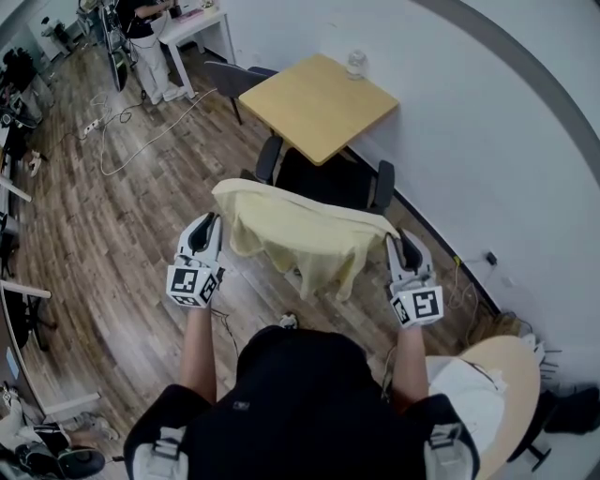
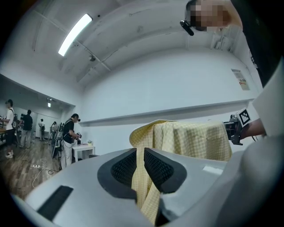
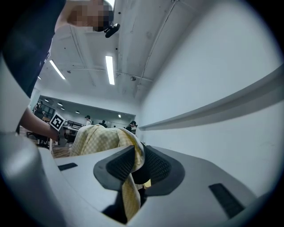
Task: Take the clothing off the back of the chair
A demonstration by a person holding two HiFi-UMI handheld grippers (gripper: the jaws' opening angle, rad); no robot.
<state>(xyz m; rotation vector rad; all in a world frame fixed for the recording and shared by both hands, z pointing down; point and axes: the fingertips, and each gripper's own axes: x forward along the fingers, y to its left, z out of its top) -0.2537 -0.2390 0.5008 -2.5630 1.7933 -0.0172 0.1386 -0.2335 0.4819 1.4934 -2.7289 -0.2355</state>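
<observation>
Closest in the head view are the person's forearms (image 1: 199, 352), reaching forward with a tool in each hand. The left tool (image 1: 208, 223) points level. In its own view the left tool (image 2: 140, 155) has its two dark ribbed pads nipped onto a fold of the clothing (image 2: 195, 139), which runs down through the narrow slot between them. The right tool (image 1: 401, 242) is level too, and its own view shows the right tool (image 3: 137, 157) pinching a bunched edge of the same clothing (image 3: 95, 137), with the cloth spilling over one pad and hanging below.

Between the two tools the clothing (image 1: 300, 234), a pale yellow checked garment, is stretched out by its upper edge and sags in the middle, with a tail drooping toward the floor (image 1: 122, 244). It hangs right at the back of the black chair (image 1: 328, 178); whether it still touches the backrest is hard to tell from above.

Beyond the chair stands a square wooden worktop (image 1: 319, 103) against the wall, with a clear jar (image 1: 356, 64) near its far corner. Farther off, white cables (image 1: 141, 141) trail across the wooden floor toward a standing person (image 1: 145, 37) at a white desk (image 1: 202, 21).
</observation>
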